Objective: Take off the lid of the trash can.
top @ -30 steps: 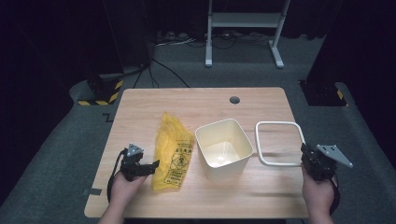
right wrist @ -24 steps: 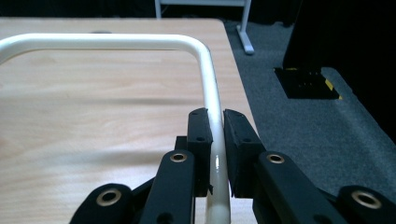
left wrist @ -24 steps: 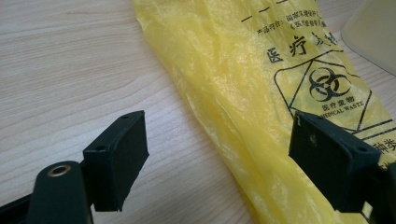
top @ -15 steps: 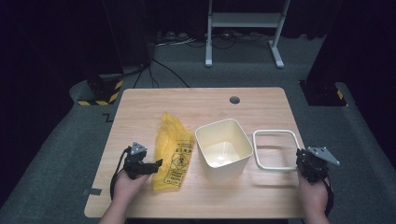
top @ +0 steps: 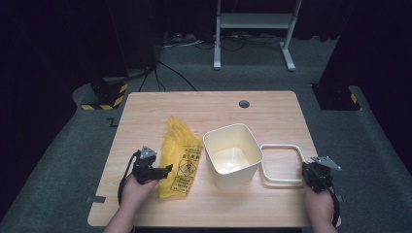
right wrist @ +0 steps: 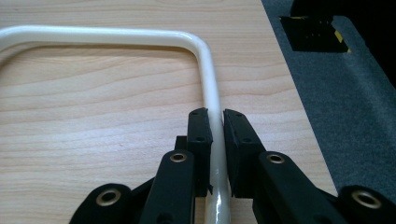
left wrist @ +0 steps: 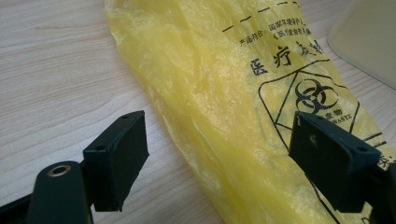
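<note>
We count one yellow bag (top: 180,156), one cream bin (top: 232,154) and one white frame ring (top: 284,164) on the wooden surface (top: 209,111), with two tools at work, one in each of our hands.

In the high view the bag lies flat at about nine o'clock from the bin, just beside it, its length running toward twelve o'clock. It carries black printed characters and one biohazard mark. The bin stands upright near the middle of the surface, mouth up, with nothing visible inside. The ring lies flat at three o'clock from the bin, its near corner touching or all but touching the bin's wall; we cannot tell which.

Our left tool (top: 165,171) sits at the bag's seven o'clock corner, pointing toward three o'clock. In the left gripper view its two jaws stand wide apart, one over bare wood and one over the printed plastic, with the bag (left wrist: 224,98) lying between them and neither pad pressing on it. A corner of the bin (left wrist: 369,42) shows at two o'clock in that view.

Our right tool (top: 310,174) is at the ring's five o'clock corner. In the right gripper view (right wrist: 217,135) its jaws are nearly closed and pinch the ring's thin white bar (right wrist: 208,88) between the pads, just below the bar's rounded corner.

One round grommet hole (top: 244,104) sits at the surface's far edge, at twelve o'clock.
</note>
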A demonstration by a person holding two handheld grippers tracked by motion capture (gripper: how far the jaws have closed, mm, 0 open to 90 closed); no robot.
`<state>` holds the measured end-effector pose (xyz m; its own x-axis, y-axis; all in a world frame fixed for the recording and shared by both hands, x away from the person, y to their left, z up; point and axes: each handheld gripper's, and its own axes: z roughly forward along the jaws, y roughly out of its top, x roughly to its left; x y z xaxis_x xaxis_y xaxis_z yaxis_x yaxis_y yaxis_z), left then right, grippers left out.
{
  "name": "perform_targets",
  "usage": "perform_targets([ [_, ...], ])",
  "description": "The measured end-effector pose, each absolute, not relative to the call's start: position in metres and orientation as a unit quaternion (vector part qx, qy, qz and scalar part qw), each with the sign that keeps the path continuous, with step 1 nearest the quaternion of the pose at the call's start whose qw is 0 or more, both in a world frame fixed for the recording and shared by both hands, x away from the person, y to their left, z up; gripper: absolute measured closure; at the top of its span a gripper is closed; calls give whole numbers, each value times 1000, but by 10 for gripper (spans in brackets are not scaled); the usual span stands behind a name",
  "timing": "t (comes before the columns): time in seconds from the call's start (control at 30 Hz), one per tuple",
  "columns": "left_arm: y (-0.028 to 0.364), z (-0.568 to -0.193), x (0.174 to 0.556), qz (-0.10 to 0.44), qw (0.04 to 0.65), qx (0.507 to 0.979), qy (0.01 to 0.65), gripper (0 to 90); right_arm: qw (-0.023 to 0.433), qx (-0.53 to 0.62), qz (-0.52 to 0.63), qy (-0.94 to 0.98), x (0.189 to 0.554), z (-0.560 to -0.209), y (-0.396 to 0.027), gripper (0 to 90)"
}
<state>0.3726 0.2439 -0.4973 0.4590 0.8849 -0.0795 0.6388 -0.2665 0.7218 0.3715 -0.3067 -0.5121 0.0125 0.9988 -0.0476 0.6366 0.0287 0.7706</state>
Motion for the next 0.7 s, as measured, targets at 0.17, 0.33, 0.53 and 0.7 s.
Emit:
perform_targets([
  [0.17,243,-497,373,174,355,778,489,195,318,639,273,645,373,-517,-308,817],
  [0.33,243,-497,373,173,355,778,489,195,326,630,264,654,374,-521,-306,816],
  [0.53,243,-498,374,173,353,779,488,195,338,615,256,664,376,-522,-303,811],
  [0.7,243,-498,373,173,352,780,488,195,334,619,259,662,376,-521,-304,750],
])
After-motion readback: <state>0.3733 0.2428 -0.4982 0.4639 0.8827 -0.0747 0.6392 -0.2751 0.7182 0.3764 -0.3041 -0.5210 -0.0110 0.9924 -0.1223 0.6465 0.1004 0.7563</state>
